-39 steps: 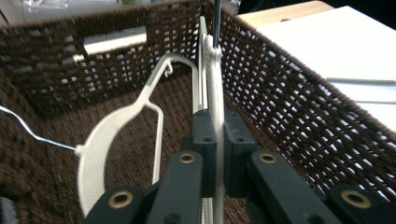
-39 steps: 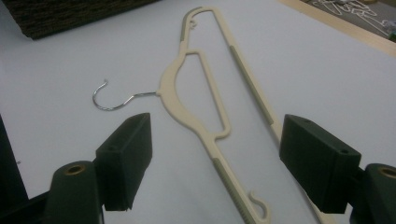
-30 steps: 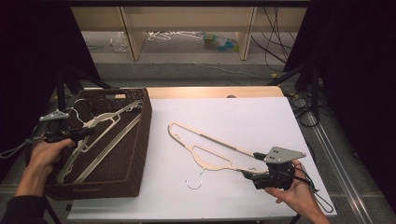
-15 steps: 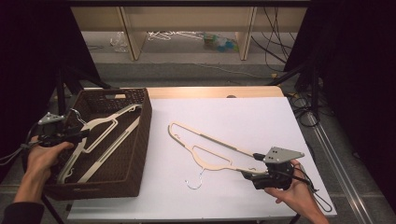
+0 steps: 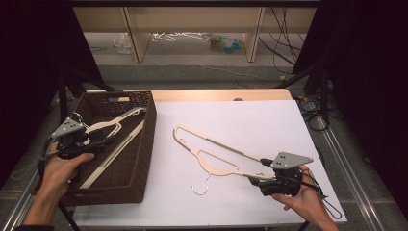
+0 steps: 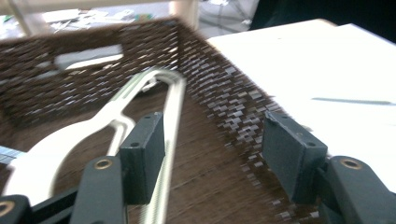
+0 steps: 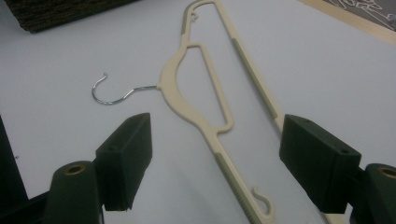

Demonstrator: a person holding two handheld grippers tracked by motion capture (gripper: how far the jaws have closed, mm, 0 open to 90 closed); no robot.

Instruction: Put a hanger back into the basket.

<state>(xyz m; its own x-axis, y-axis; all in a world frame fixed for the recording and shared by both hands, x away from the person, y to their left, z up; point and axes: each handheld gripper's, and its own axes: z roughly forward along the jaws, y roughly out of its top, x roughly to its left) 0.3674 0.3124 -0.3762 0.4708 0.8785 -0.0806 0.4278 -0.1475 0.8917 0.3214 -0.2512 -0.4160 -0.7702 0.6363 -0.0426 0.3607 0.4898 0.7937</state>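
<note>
Left tongs are spread, jaws just opened, gripping nothing, apparently having let go of the hanger in the basket, which leans toward 1 o'clock. Right tongs stand spread, straddling the table hanger without pinching, likely poised to grab. Count: 2 tongs, 2 hangers, 1 basket.
</note>
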